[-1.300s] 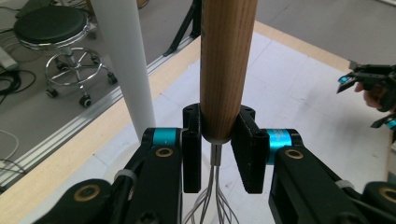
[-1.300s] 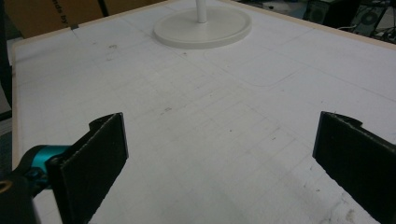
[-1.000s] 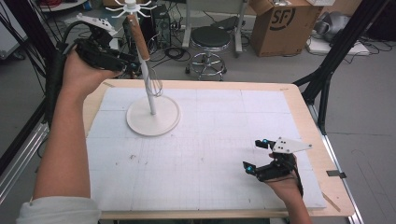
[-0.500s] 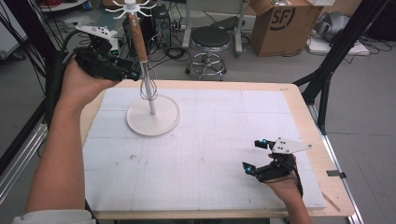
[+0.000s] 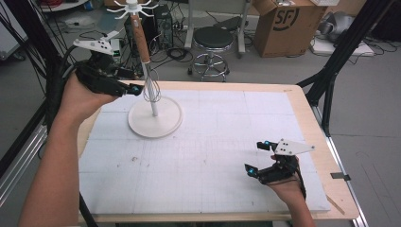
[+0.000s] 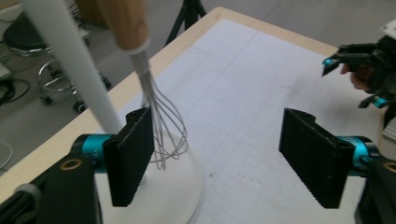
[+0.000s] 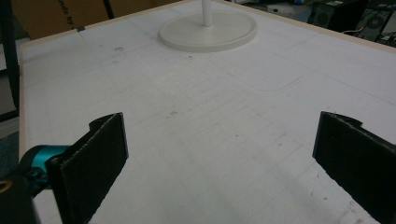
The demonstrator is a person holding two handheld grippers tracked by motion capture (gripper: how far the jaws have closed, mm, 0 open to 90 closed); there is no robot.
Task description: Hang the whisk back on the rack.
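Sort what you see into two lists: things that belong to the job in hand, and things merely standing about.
In the job:
whisk, hanging on the stand
white stand
left gripper, open beside the whisk

Standing about:
right gripper, open, idle
stool
cardboard box

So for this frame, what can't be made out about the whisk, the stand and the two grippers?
- Whisk: whether the left gripper touches its wires; in the left gripper view one pad overlaps them, jaws wide open.
- How the whisk hangs: in the high view the hooks of the stand are too small.
- Stand's pole: cut off by the top edge in the right gripper view.
- Right gripper: the hand hides its body in the high view.
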